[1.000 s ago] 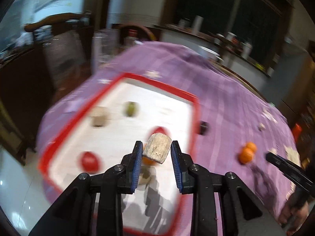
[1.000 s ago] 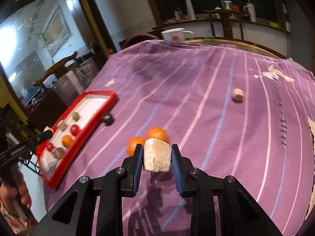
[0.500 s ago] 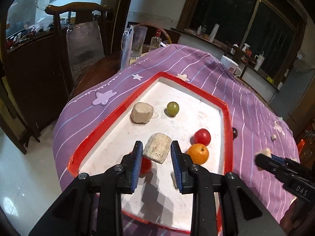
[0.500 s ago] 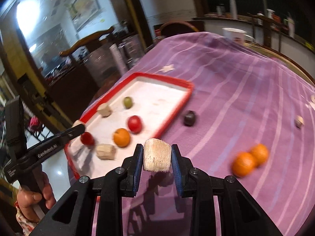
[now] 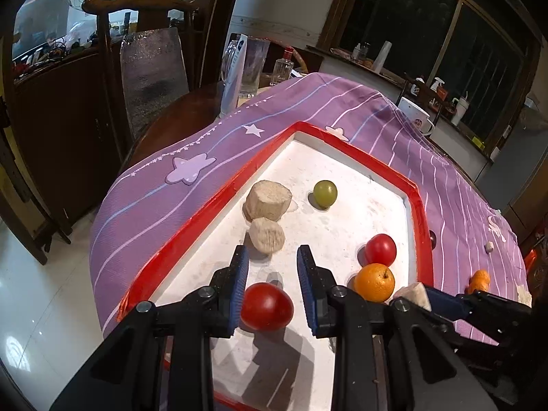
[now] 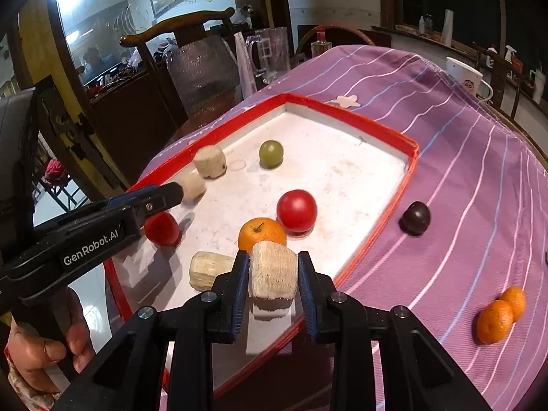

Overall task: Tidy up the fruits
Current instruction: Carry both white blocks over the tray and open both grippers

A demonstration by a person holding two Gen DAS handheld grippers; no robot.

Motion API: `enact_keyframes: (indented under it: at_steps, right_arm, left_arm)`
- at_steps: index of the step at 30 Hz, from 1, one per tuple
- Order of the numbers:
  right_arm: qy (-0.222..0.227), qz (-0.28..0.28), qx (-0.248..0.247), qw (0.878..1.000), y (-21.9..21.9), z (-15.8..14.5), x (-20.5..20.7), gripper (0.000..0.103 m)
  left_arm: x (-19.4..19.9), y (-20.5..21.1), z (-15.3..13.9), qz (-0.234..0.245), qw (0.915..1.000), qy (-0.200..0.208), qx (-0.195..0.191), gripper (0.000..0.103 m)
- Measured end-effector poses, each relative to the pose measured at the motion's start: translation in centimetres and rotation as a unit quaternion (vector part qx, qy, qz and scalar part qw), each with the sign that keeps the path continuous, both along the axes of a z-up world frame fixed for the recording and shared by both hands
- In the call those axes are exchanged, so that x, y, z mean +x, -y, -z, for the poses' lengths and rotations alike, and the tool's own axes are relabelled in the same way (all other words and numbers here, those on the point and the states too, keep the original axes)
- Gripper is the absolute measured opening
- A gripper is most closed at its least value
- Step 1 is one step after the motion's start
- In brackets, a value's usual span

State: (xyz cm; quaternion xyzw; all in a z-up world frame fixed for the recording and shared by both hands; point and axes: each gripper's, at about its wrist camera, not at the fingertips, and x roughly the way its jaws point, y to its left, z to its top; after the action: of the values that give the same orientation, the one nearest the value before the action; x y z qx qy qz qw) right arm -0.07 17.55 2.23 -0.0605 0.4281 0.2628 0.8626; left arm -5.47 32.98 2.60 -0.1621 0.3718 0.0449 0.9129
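A white tray with a red rim lies on the purple cloth. It holds a green fruit, two red fruits, an orange and several beige chunks. My left gripper hangs over the tray with its jaws slightly apart and gripping nothing. A small beige chunk lies just past its tips, against a bigger chunk. My right gripper is shut on another beige chunk above the tray's near edge, next to the orange.
On the cloth right of the tray are a dark plum and two tangerines. A white mug stands at the far edge. A glass jug, a bottle and a wooden chair stand behind the tray. A hand grips the left tool.
The small beige chunk has left my left jaws and now lies on the tray. My right gripper has swung left with its chunk, from over the cloth to the tray's near edge.
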Motion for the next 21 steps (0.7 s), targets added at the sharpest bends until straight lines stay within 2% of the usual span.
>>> enact_keyframes:
  at_steps: [1,3,7,9,14,17,21]
  right_arm:
    - [-0.001,-0.001,0.0,1.0,-0.1,0.1,0.0,0.031]
    - [-0.001,-0.002,-0.002,1.0,-0.3,0.4,0.0,0.031]
    - [-0.006,0.002,0.009,1.0,-0.1,0.3,-0.2,0.032]
    - [-0.012,0.002,0.016,1.0,0.1,0.3,-0.1,0.032]
    - [-0.011,0.004,0.03,0.999,0.8,-0.3,-0.8,0.032]
    - [-0.003,0.011,0.041,0.999,1.7,-0.9,-1.7,0.032]
    - [-0.002,0.029,0.06,0.998,3.7,-1.6,-2.6,0.032]
  left_arm:
    - [0.0,0.0,0.0,0.0,1.0,0.0,0.0,0.03]
    - [0.0,0.1,0.1,-0.002,1.0,-0.001,-0.005,0.04]
    - [-0.2,0.3,-0.2,0.0,1.0,0.002,-0.009,0.048]
    - [-0.4,0.4,-0.4,-0.002,0.9999,0.004,-0.009,0.059]
    - [-1.0,0.5,-1.2,-0.009,0.9997,0.011,-0.019,0.072]
    - [-1.6,0.9,-2.0,-0.017,0.9997,0.018,-0.008,0.078]
    - [-2.2,2.3,-3.0,-0.021,0.9991,0.025,0.026,0.08]
